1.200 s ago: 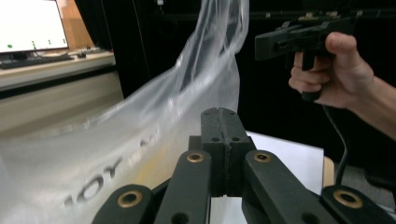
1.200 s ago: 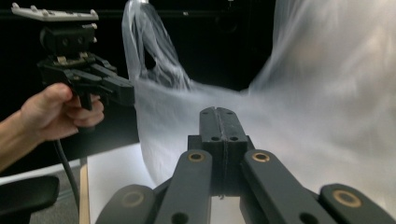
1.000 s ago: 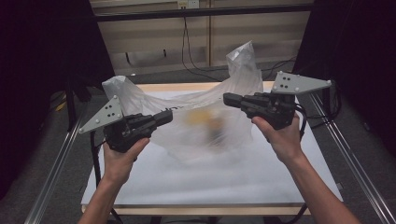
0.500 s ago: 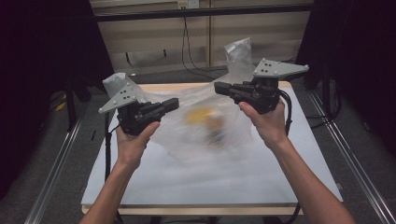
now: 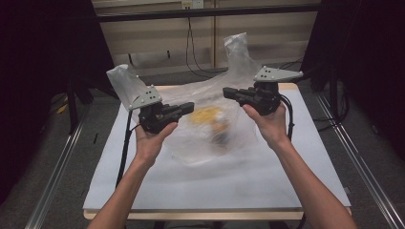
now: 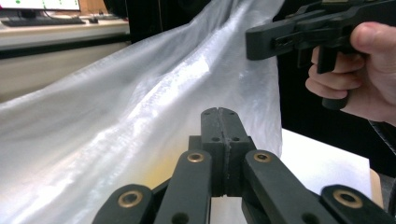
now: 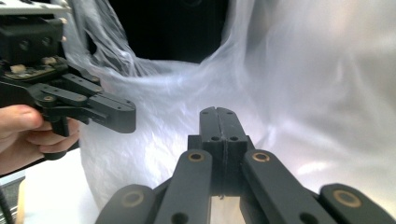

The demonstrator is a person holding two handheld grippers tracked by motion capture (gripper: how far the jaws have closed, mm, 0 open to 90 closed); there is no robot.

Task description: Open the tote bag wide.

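Your work surface is a white rectangular table [image 5: 286, 181] with a pale wooden edge, standing on grey floor between two metal rails [image 5: 55, 186]. Behind its far edge run a beige slatted wall and hanging black cables [image 5: 191, 52]; both sides of the room are dark.

The thin translucent plastic bag [image 5: 215, 133] sits over the middle of the table, toward the far edge, with its two handle loops raised, one at each far corner of the bag. Something yellow and orange [image 5: 207, 116] lies inside; the film blurs it, so what it is cannot be told.

Your left gripper [image 5: 188, 108] points right, your right gripper [image 5: 227, 92] points left, tips near each other over the bag. In each gripper view the black jaws are pressed together with nothing visibly between them. Whether either tip touches the film is unclear. The bag's lower edge is blurred.
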